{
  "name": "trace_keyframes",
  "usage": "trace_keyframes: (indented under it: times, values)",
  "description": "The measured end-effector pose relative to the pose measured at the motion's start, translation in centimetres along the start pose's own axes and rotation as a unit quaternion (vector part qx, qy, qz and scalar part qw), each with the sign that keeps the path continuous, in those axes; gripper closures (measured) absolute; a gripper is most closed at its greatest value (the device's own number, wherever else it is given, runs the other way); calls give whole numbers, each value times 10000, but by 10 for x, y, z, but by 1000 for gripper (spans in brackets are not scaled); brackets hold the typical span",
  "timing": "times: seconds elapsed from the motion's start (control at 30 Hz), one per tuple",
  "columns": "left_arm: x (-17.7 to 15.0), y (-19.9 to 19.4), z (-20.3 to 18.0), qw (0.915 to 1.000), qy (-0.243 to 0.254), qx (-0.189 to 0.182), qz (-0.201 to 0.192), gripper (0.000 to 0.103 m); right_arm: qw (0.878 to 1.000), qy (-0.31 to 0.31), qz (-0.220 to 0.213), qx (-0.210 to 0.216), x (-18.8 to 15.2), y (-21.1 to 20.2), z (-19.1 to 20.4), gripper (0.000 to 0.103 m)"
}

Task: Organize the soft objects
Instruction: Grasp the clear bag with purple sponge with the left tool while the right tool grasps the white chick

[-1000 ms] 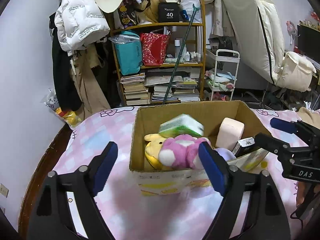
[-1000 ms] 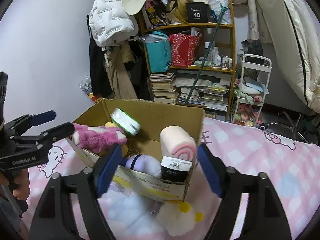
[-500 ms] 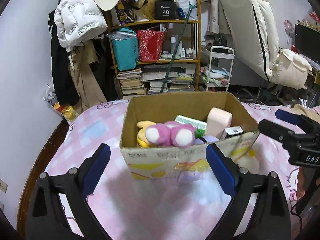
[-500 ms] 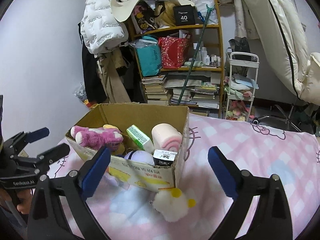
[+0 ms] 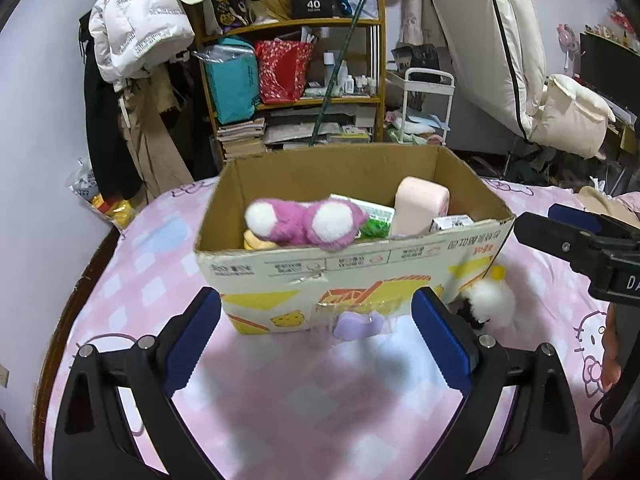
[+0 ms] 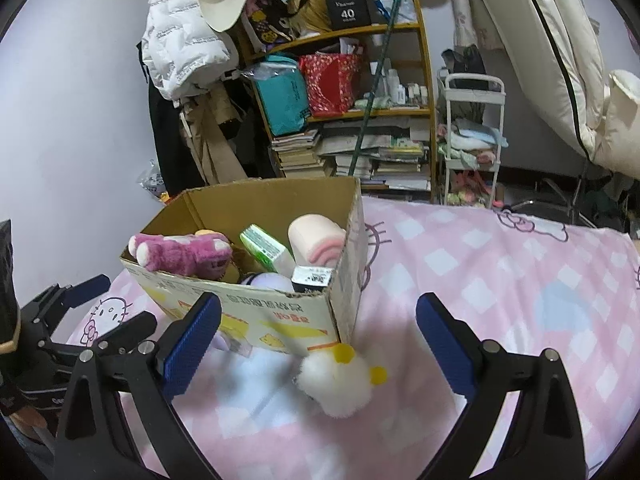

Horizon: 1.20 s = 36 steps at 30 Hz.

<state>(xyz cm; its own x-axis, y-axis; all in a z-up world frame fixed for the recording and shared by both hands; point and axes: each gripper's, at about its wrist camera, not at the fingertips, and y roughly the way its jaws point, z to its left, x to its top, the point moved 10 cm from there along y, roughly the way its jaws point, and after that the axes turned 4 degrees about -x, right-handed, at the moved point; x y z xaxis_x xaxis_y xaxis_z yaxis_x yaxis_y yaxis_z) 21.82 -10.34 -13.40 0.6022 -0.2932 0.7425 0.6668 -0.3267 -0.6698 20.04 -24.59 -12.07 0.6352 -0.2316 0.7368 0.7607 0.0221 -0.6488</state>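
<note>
A cardboard box (image 5: 400, 258) (image 6: 256, 312) stands on the pink checked bedspread (image 5: 320, 392). It holds a pink plush (image 5: 304, 224) (image 6: 184, 252), a pink roll cushion (image 5: 420, 204) (image 6: 316, 236), a green pack (image 6: 264, 246) and a lilac toy (image 6: 266, 280). A white fluffy plush with yellow parts (image 6: 340, 380) (image 5: 488, 300) lies on the bed by the box's near corner. A small lilac item (image 5: 356, 326) lies against the box front. My left gripper (image 5: 316, 344) is open and empty in front of the box. My right gripper (image 6: 318, 348) is open and empty, over the white plush.
A crowded wooden shelf (image 5: 296, 80) with bags and books stands behind the bed. A white cart (image 6: 472, 140) and a leaning mattress (image 5: 480, 40) are at the right. The bed's left edge (image 5: 80, 292) drops by the wall.
Both grippers have pulled back from the box and lowered. The box now sits farther off, and the white plush and lilac item show in front of it.
</note>
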Motion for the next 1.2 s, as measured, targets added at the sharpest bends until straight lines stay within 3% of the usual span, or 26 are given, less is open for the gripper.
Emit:
trace_keyframes:
  times: [0.7,1.2]
  values:
    - [-28,62,-21,9986,251,-191,431,8,9951,52,976,-112,-43,49,-12,1]
    - [-44,89,-27,9969,249,-10,753,8,9891,99,1461,-173,-67,67,-12,1]
